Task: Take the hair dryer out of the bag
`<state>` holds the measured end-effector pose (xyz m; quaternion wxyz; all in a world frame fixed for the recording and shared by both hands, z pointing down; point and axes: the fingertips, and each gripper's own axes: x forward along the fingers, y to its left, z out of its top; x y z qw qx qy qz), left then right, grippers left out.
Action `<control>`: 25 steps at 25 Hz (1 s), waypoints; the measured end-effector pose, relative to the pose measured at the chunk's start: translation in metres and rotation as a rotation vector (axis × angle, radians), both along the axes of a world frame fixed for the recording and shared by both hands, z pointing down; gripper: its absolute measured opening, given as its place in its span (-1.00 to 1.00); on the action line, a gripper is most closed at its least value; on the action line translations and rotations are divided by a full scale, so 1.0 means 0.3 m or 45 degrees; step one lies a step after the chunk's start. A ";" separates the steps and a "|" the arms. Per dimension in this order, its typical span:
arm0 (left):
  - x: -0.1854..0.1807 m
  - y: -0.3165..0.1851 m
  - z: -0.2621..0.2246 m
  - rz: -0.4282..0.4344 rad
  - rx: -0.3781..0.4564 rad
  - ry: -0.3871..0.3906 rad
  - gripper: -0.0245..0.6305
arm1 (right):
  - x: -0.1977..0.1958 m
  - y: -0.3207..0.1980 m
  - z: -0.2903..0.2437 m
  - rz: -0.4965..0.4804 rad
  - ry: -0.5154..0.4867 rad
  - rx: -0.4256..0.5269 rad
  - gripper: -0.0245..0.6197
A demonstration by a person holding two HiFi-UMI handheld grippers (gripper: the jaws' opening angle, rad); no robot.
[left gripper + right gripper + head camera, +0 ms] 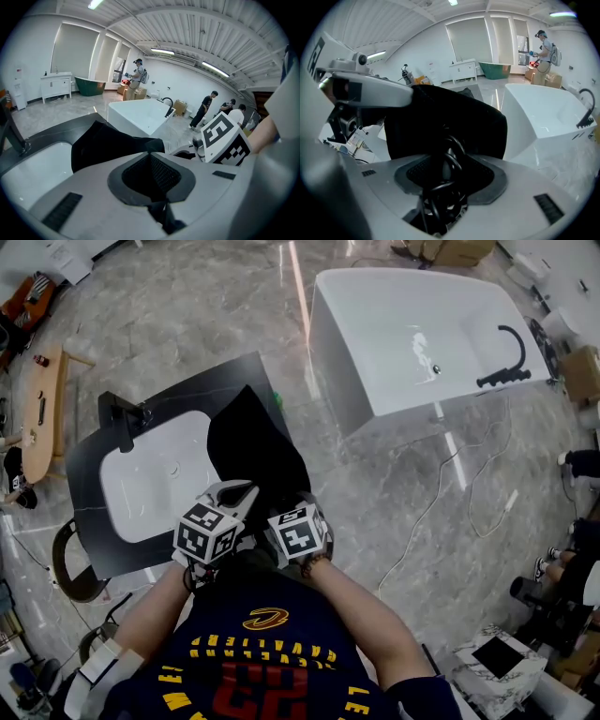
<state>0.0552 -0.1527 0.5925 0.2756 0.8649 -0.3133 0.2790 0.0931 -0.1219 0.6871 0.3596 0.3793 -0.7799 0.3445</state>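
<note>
Bag (251, 439): black, slumped on the dark worktop (89, 474), partly over the white sink (150, 486). Left gripper (234, 495): jaws nearly together, pinching a thin fold of the bag's fabric. Right gripper (440, 199): jaws closed on a bundle of black cord (449, 154) (looped, hard against the bag's near side). The hair dryer's body shows in no view; only the cord lies between jaws.

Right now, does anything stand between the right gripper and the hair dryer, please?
Yes, the black bag hides it: no dryer body shows. The right gripper pinches only a coiled black cord.
</note>
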 end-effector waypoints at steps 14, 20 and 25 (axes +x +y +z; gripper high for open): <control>0.042 0.043 0.016 0.009 0.003 -0.027 -0.87 | 0.014 0.038 0.068 -0.038 0.074 0.031 -0.25; 0.037 0.046 0.023 -0.003 0.001 -0.022 -0.88 | -0.018 0.023 0.102 -0.136 0.104 -0.065 -0.20; 0.023 0.049 0.024 -0.023 -0.008 -0.018 -0.88 | -0.024 0.020 0.096 -0.171 0.121 -0.083 -0.20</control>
